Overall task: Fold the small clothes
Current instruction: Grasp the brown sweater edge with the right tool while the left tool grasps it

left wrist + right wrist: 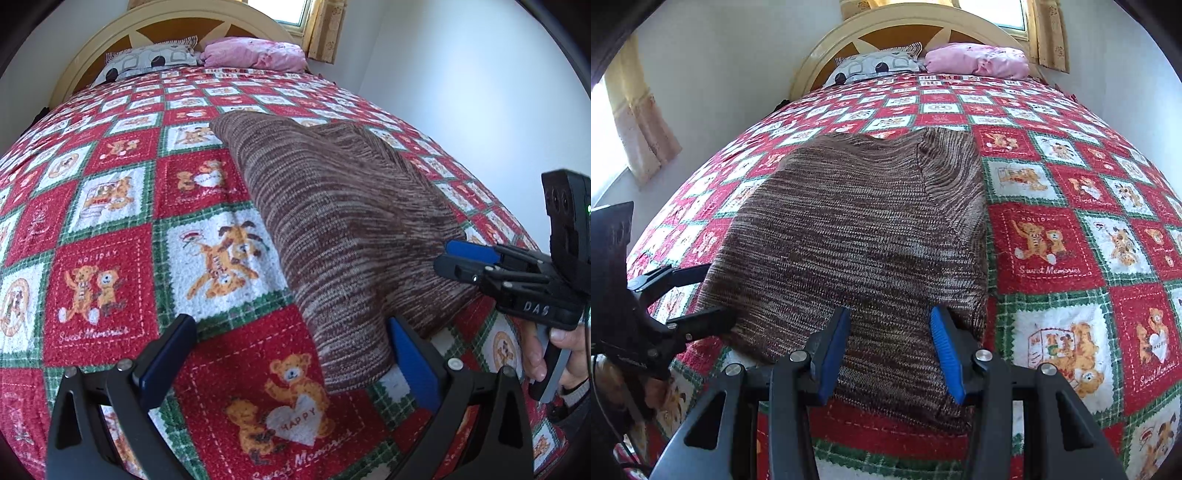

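Observation:
A brown striped knit garment (332, 221) lies flat on the bed, with one sleeve folded over its body; it also shows in the right wrist view (857, 236). My left gripper (291, 354) is open at the garment's near left corner, its right finger against the cloth edge. It also shows in the right wrist view (716, 295), open at the garment's left edge. My right gripper (890, 350) is open, with its fingers astride the garment's near hem. It also shows in the left wrist view (448, 258), over the garment's right side.
The bed is covered by a red, green and white teddy-bear quilt (110, 258). A patterned pillow (147, 59) and a pink bundle (255, 53) lie by the headboard. A white wall (461, 74) runs along the bed's right side.

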### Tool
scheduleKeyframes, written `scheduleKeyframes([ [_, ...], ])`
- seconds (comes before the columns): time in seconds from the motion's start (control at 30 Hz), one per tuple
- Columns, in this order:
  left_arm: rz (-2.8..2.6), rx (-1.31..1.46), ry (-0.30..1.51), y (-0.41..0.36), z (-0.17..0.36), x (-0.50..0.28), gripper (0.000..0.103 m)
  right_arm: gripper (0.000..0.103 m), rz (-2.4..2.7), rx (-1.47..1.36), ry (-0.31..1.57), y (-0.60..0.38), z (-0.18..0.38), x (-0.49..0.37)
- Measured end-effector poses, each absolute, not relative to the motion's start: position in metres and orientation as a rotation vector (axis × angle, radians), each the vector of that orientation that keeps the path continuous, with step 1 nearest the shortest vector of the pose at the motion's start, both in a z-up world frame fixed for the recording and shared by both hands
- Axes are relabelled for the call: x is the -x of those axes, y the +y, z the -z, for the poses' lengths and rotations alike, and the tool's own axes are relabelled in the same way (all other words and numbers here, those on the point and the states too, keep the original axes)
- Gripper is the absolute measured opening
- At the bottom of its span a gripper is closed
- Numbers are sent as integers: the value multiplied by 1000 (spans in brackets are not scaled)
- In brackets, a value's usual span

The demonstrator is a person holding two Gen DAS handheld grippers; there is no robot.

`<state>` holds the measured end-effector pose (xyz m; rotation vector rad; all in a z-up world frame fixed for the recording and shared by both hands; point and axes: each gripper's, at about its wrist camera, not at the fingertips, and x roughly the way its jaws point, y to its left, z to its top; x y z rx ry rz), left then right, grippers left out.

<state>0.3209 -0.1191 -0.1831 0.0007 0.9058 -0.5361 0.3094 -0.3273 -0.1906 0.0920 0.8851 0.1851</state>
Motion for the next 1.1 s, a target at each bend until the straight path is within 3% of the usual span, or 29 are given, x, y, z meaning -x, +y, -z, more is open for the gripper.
scheduleKeyframes([
  [0.13, 524, 78, 836, -118, 150, -334, 103, 48, -185, -94, 867, -324, 193, -311],
  [0.23, 498, -21, 820, -139, 135, -352, 103, 48, -191, -107, 859, -325, 193, -309],
  [0.43, 436, -89, 983, -153, 183, -397, 103, 48, -193, -115, 838, -325, 195, -306],
  [0.7, 468, 25, 941, -132, 183, -383, 103, 48, -232, -193, 831, -336, 188, -305],
  [0.83, 483, 99, 947, -117, 181, -361, 103, 66, -242, -235, 782, -348, 170, -302],
  [0.93, 492, 91, 929, -117, 181, -351, 103, 66, -173, -250, 796, -359, 170, -312],
  [1.03, 478, 62, 930, -123, 184, -352, 103, 65, -119, -217, 947, -358, 192, -333],
  [1.1, 470, 27, 927, -127, 184, -351, 103, 66, -135, -197, 916, -355, 186, -331],
])
